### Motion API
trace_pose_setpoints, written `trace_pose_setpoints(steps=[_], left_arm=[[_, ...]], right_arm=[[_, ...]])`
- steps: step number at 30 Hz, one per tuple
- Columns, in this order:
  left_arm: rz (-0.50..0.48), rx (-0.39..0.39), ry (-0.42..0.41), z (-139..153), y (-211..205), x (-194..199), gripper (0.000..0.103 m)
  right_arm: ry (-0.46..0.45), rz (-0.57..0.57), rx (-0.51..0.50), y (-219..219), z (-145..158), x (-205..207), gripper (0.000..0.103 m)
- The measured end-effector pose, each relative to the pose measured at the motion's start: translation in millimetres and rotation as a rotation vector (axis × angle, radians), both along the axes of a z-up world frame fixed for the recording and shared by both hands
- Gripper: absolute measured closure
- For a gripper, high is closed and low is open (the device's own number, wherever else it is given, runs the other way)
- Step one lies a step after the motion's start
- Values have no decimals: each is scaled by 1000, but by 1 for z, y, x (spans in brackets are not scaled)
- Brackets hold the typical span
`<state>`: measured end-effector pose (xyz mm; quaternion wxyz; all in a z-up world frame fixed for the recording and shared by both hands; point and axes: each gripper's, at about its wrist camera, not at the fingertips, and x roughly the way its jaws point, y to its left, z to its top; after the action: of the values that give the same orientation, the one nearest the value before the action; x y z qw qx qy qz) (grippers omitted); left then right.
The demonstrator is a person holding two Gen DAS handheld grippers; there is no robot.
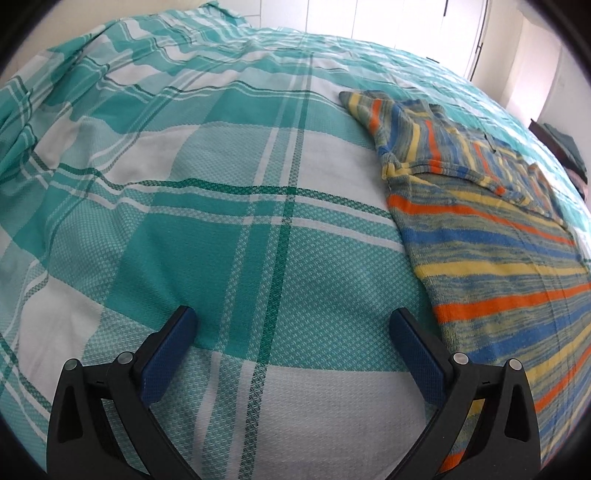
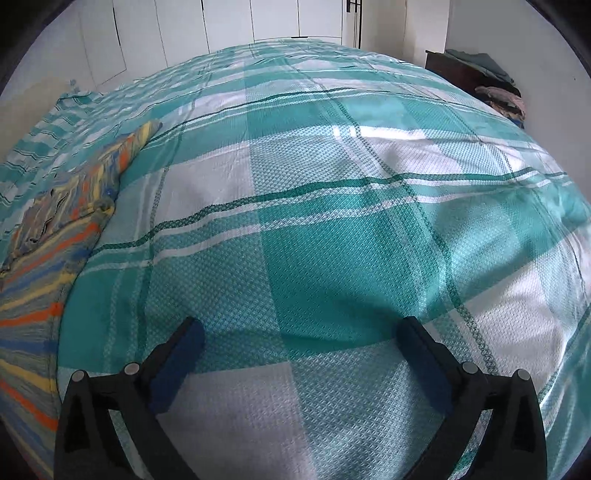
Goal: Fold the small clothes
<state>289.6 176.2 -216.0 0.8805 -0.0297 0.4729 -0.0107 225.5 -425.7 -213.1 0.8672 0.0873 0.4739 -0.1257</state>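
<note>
A small knitted sweater (image 1: pixel 495 236) with orange, blue and yellow stripes lies flat on the teal-and-white checked bedspread (image 1: pixel 221 184). In the left wrist view it fills the right side, one sleeve (image 1: pixel 376 110) reaching away. My left gripper (image 1: pixel 293 321) is open and empty, hovering over bare bedspread just left of the sweater's edge. In the right wrist view the sweater (image 2: pixel 40 266) lies at the far left. My right gripper (image 2: pixel 301 332) is open and empty over the bedspread (image 2: pixel 332 221), to the right of the sweater.
White wardrobe doors (image 2: pixel 229 26) stand beyond the bed. A dark side table (image 2: pixel 476 74) with piled clothes (image 2: pixel 500 99) stands at the far right by the wall. The bedspread is rumpled at the left in the left wrist view (image 1: pixel 22 122).
</note>
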Motion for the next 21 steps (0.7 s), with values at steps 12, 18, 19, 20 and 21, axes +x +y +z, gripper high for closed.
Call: trace_pose_setpoints(steps=[12,18,19,20,21], left_arm=[[0,0,0,0,0,0,0],[1,0,0,0,0,0,0],[1,0,0,0,0,0,0],[1,0,0,0,0,0,0],[1,0,1,0,0,0,0]], right_arm=[[16,33,-40,3,0,7,0],[20,33,-40,3,-1,7,0],[20,33,-39,3,-1,7,0],[20,33,-39,3,0,7,0],[21,33,-41,3,-1,8,0]])
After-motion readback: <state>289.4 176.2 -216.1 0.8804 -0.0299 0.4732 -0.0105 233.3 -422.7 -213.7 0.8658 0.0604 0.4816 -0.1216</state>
